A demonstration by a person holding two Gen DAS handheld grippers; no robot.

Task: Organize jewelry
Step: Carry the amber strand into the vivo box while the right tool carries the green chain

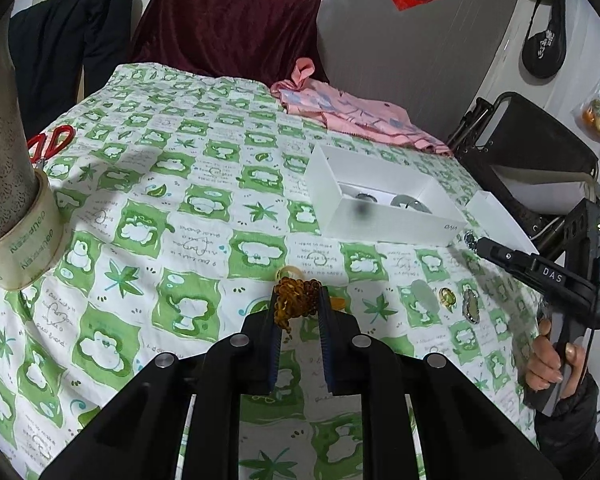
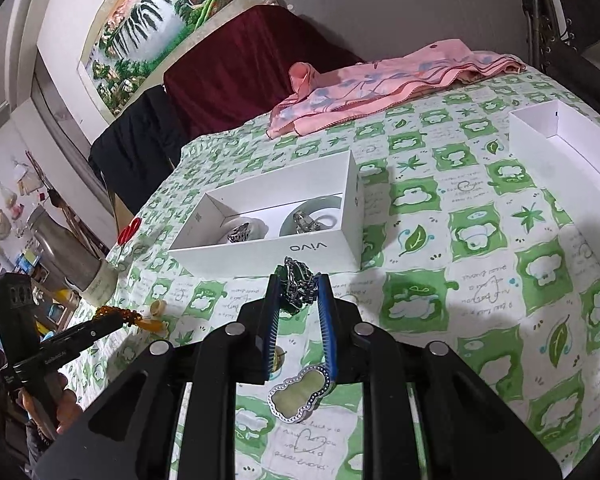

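Your left gripper [image 1: 300,292] is pinching a bunch of amber beads [image 1: 294,300] between its closed-in fingers, lifting them just above the green-checked counter [image 1: 204,216]. Your right gripper [image 2: 299,280] is clamping a silver chain with a green stone [image 2: 296,282], its jaws narrowed around the tangle, right in front of the white vivo box [image 2: 284,248]. That box is sitting on the counter, holding two small dishes with silver pieces inside. A gourd-shaped pendant [image 2: 298,398] is lying on the cloth beneath your right gripper. A second white tray [image 2: 540,148] is sitting off to the right, a pink cloth [image 2: 380,84] behind it.
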